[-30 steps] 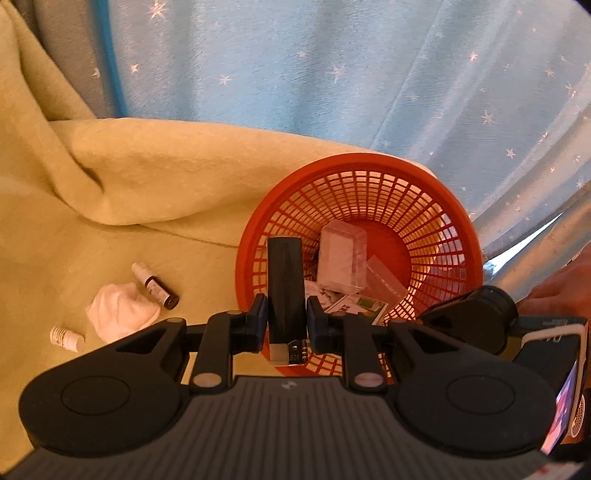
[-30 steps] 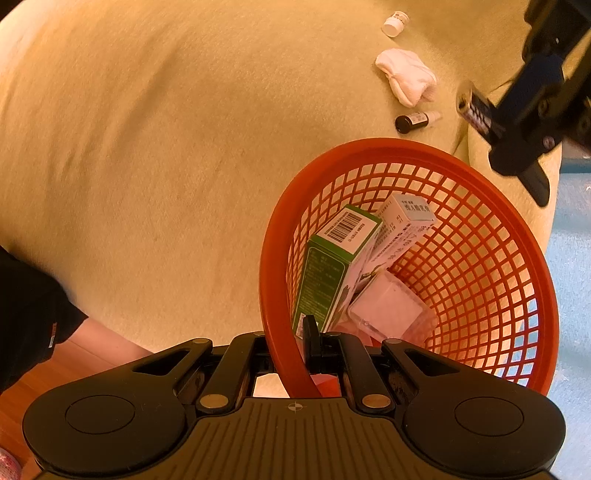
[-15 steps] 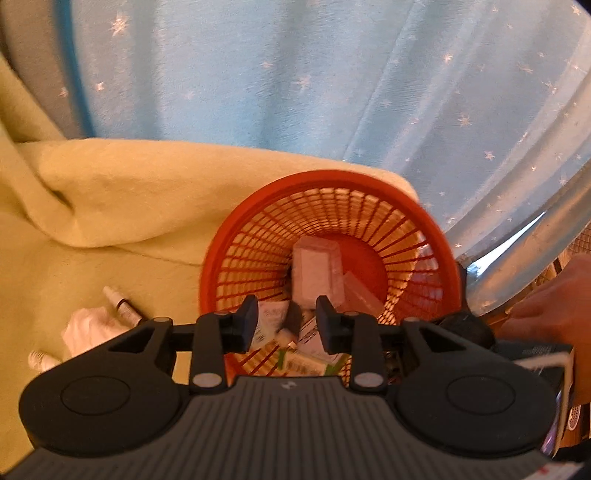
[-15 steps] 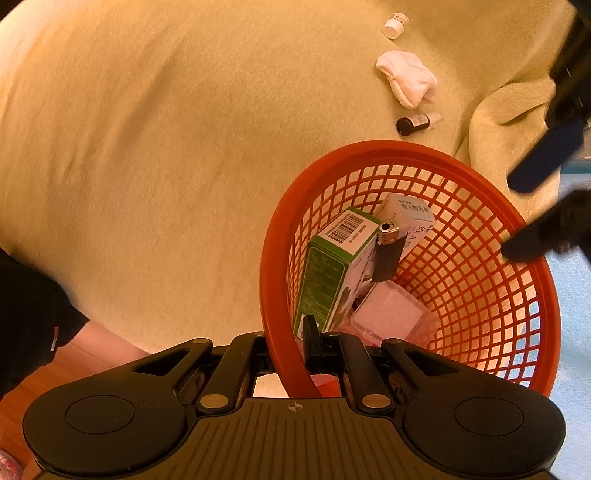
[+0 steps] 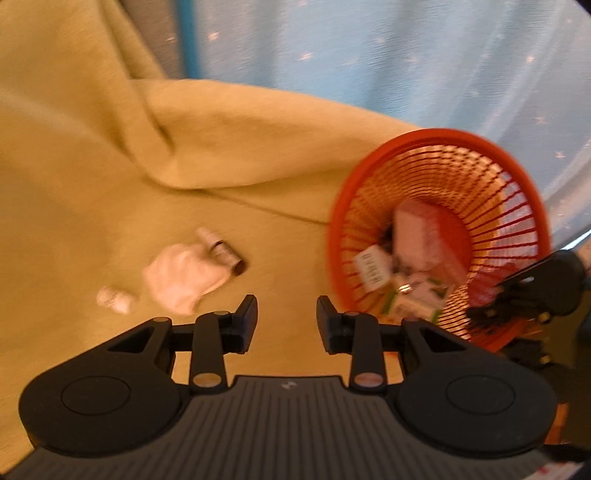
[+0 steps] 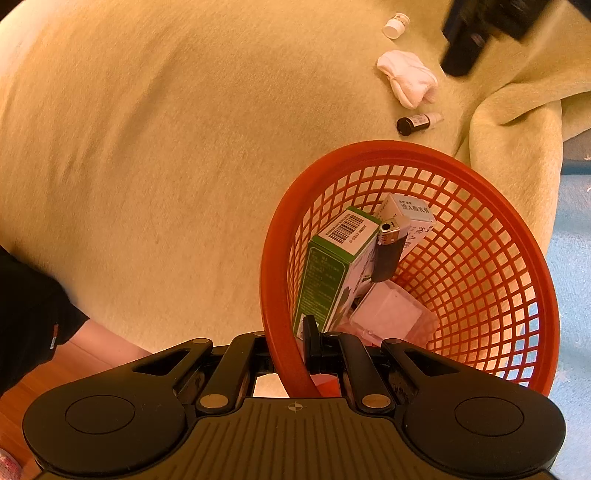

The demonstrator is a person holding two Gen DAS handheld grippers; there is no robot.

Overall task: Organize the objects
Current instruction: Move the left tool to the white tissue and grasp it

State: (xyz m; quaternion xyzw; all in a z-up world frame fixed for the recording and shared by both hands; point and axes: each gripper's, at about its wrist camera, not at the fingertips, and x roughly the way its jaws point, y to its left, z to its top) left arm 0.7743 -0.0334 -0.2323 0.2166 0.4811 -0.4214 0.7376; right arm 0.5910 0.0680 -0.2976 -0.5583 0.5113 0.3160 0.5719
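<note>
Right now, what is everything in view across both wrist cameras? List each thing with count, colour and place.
Basket: one, orange mesh, on the blanket's edge, its rim clamped by the right gripper.
Green box: one, green and white with a barcode, leaning inside the basket.
White box: one, white with print, in the basket behind the lighter.
Lighter: one, dark with a metal top, resting on the boxes.
Clear packet: one, pinkish, at the basket's bottom.
Dark vial: one, brown with a pale cap, lying on the blanket.
White cloth wad: one, beside the vial.
White bottle: one, small, beyond the wad.
Blanket: one, yellow-green.
Curtain: one, light blue with stars.
Left gripper: open, empty.
Right gripper: shut on the basket.
</note>
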